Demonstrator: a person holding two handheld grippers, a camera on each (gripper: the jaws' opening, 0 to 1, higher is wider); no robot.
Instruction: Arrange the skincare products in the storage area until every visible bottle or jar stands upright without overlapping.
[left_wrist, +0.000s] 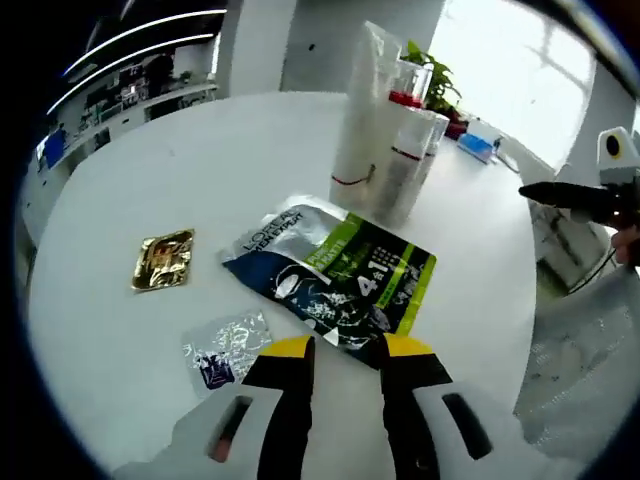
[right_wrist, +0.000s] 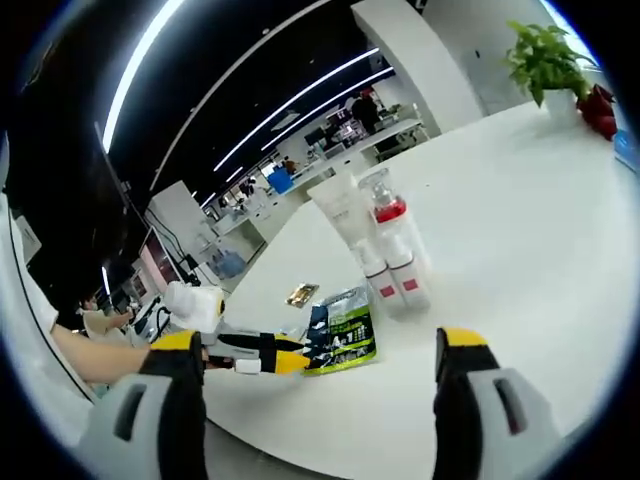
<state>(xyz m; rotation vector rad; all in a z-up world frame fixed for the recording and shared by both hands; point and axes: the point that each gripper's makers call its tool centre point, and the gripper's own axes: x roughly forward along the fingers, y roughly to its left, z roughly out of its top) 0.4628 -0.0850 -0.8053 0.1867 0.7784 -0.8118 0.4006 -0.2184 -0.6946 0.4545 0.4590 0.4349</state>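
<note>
The jaws of the left gripper (left_wrist: 345, 350) are held narrowly apart and empty, just short of the green-and-blue sachet (left_wrist: 335, 270) lying flat on the white bench (left_wrist: 200, 170). A gold packet (left_wrist: 163, 259) and a silver packet (left_wrist: 226, 348) are seen to its left. Behind, upright bottles and tubes (left_wrist: 385, 135) are clustered, touching. The sachet is judged light, limp and slippery, best pinched at its edge. The right gripper (right_wrist: 315, 385) is held wide and empty.

Bare counter (left_wrist: 150, 170) lay wide open left of the upright bottles (left_wrist: 385, 150), broken only by a gold sachet (left_wrist: 163, 259) and a silver sachet (left_wrist: 226, 347). A green-and-blue packet (left_wrist: 340, 272) lay flat just before the bottles, blocking a low approach from the left tongs (left_wrist: 345, 348).
</note>
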